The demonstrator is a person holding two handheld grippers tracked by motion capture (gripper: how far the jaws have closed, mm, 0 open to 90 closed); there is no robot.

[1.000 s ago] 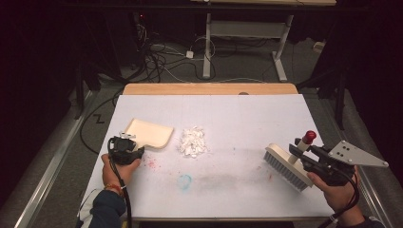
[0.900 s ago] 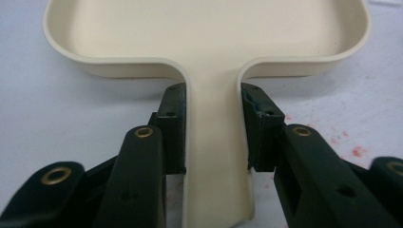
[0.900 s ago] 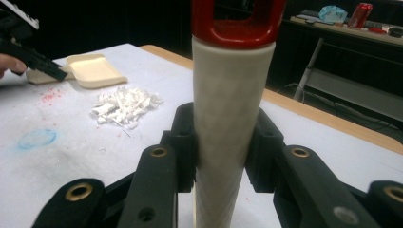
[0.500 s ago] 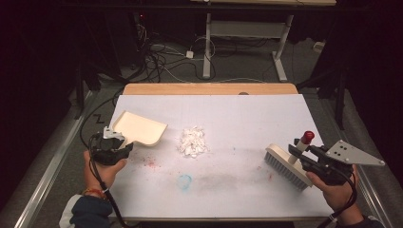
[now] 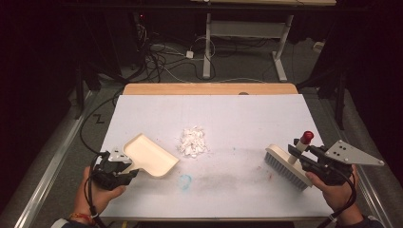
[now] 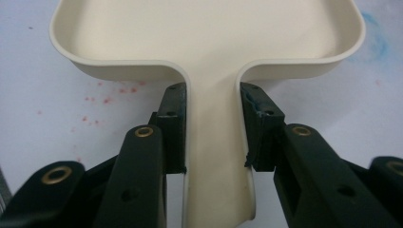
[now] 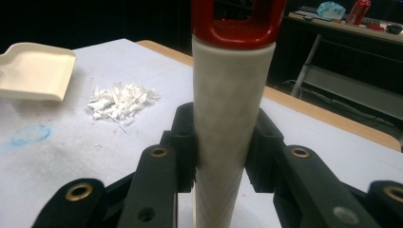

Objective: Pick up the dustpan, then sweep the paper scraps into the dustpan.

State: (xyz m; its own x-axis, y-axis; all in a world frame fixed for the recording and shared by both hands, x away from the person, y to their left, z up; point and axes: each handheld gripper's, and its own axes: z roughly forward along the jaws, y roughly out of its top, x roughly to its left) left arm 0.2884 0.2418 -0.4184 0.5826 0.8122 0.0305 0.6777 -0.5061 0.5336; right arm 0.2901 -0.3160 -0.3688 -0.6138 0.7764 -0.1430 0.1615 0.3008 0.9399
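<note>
A cream dustpan lies on the white table at the left, its open lip toward the middle. My left gripper is shut on the dustpan's handle. A small pile of white paper scraps sits mid-table, to the right of the pan. At the right a brush with a white handle and a red cap rests bristles down on the table. My right gripper is shut on that handle. The scraps and the dustpan lie beyond it.
A blue smudge and faint red specks mark the table's surface near the front. A wooden strip runs along the table's far edge. Cables and desk legs stand on the dark floor behind.
My left gripper has carried the dustpan back toward the right and nearer the front edge, turning its lip toward the scraps. The right gripper and the brush have stayed in place.
</note>
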